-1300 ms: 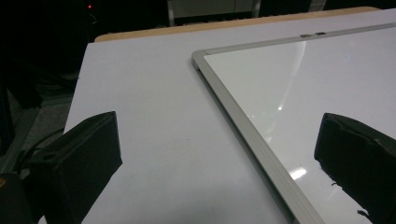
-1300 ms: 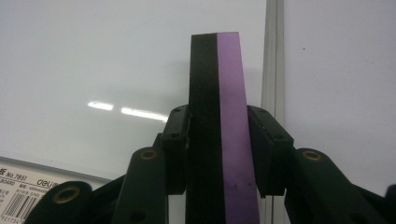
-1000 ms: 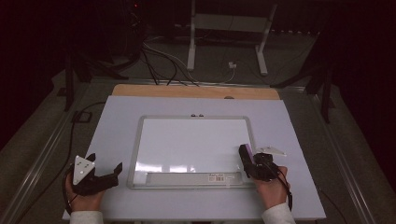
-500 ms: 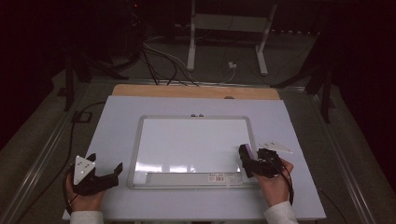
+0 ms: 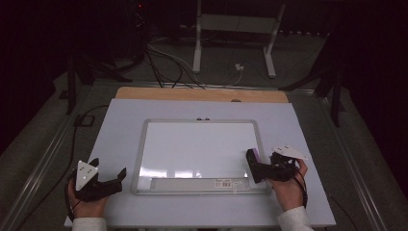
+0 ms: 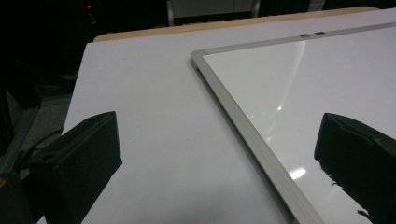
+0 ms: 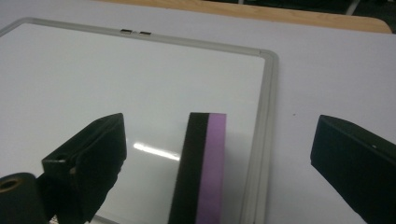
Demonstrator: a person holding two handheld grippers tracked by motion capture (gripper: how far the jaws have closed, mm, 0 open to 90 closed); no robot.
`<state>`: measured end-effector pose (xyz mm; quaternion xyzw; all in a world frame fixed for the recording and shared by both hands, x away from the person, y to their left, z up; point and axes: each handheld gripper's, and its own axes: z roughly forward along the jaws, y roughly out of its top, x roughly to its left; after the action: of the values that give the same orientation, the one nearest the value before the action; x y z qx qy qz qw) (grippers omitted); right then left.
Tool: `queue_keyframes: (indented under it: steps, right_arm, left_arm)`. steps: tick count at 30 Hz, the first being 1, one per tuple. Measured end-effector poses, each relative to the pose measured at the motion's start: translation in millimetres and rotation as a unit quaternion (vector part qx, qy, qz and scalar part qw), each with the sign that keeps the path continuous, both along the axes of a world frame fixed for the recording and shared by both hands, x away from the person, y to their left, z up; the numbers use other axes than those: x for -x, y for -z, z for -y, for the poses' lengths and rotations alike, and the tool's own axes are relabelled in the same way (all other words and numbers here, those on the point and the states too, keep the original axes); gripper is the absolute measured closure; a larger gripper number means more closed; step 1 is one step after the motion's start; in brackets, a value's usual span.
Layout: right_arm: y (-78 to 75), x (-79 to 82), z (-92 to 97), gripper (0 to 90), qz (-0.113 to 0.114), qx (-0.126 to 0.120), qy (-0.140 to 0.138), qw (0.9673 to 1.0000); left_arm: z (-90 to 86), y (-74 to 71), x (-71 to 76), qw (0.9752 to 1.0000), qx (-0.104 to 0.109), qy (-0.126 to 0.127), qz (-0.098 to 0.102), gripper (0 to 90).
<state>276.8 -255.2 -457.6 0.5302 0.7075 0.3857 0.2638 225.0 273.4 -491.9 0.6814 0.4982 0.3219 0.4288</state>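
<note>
My right tool [image 7: 219, 163], jaws just opened wide, straddles the light, stiff eraser [image 7: 201, 168] at five o'clock on the whiteboard [image 5: 192, 144]; I'd pinch its flat sides. My left tool [image 5: 108, 180] is open, empty.

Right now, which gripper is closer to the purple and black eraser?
The right. The right gripper has the eraser standing between its open jaws, which have just been opening, on the whiteboard. The left gripper waits off the board's opposite edge.

Mostly white, one purple stripe

I see a black-and-purple eraser [image 7: 201, 172] on a white board [image 5: 197, 144] with a silver-grey frame — the surface [image 5: 120, 120] is pale lavender-white, with a tan wooden edge [image 5: 159, 94] beyond; both grippers' jaws are black.
</note>
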Motion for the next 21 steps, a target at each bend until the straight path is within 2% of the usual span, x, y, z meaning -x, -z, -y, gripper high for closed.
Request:
queue_keyframes:
  steps: [5,9,21]
  right_arm:
    - [-1.6,2.8,10.6,3.2,0.013,-0.003,0.001,0.9999]
    - [0.1,5.6,18.7,3.1,0.028,-0.002,-0.010,0.9996]
    - [5.7,22.2,47.7,2.5,0.083,-0.028,-0.024,0.9959]
  left_arm:
    - [-0.1,-0.1,0.0,1.0000,0.000,0.000,0.000,1.4]
    - [-0.4,-0.4,0.2,1.0000,0.001,0.000,0.001,1.4]
    - [-0.3,-4.2,1.9,0.9999,0.011,0.001,0.012,1.3]
